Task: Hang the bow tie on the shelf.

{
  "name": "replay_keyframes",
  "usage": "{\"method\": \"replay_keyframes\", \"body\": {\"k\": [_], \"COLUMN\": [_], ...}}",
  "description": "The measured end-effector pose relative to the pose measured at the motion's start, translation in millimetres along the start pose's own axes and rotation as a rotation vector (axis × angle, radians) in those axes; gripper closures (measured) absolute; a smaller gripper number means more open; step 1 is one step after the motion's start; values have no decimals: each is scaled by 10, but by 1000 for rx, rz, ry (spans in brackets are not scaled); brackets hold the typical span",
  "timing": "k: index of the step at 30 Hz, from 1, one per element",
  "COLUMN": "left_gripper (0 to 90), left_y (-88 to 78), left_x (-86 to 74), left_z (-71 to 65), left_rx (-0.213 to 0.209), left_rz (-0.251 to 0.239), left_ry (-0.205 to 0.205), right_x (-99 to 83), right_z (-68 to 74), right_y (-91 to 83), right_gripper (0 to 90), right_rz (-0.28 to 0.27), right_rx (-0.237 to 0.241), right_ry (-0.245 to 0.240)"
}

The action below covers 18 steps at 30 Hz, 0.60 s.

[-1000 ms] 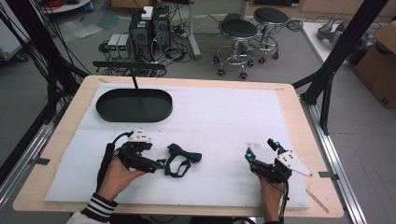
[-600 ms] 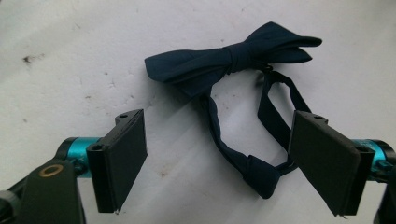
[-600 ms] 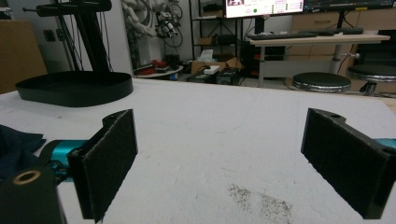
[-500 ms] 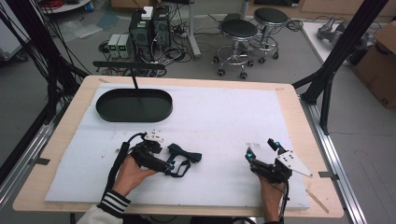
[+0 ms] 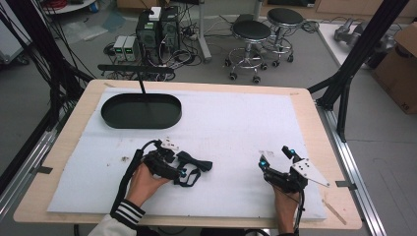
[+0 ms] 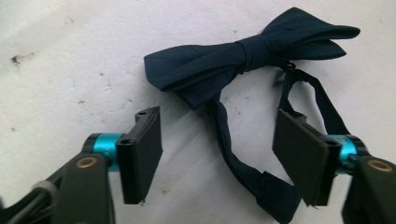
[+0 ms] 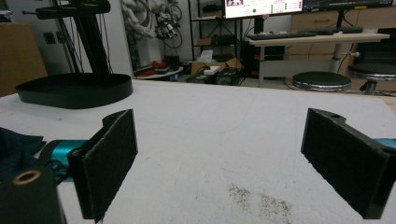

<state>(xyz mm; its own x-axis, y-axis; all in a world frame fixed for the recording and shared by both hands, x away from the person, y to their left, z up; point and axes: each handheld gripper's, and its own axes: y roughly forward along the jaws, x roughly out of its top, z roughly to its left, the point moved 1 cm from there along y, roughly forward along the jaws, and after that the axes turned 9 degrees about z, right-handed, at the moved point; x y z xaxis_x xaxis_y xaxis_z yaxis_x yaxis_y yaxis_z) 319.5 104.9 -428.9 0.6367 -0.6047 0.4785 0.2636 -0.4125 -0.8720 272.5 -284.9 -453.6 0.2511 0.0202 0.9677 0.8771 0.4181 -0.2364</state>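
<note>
A dark navy fabric bow tie (image 6: 243, 58) with a thin strap lies flat on the white mat, just ahead of the left gripper (image 6: 217, 156), its strap looping back between the spread jaws.

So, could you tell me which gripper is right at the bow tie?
The left gripper: its open fingers straddle the bow tie strap; the right gripper is apart.

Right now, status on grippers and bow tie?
Left gripper open, jaws straddling the bow tie strap. Right gripper open, empty. Nothing in the way.
</note>
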Motion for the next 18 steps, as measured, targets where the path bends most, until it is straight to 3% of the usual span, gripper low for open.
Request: {"method": "replay_keyframes", "body": {"k": [4, 18], "left_gripper": [423, 613], "left_y": [11, 83], "left_x": [19, 60], "left_z": [-11, -27], "left_rx": [4, 18], "left_rz": [-3, 21], "left_ry": [12, -12], "right_x": [0, 1], "right_z": [-2, -8], "right_y": [0, 0], "right_gripper": [97, 98], "right_rz": [-1, -4], "right_rx": [0, -1], "right_ry": [-1, 3]}}
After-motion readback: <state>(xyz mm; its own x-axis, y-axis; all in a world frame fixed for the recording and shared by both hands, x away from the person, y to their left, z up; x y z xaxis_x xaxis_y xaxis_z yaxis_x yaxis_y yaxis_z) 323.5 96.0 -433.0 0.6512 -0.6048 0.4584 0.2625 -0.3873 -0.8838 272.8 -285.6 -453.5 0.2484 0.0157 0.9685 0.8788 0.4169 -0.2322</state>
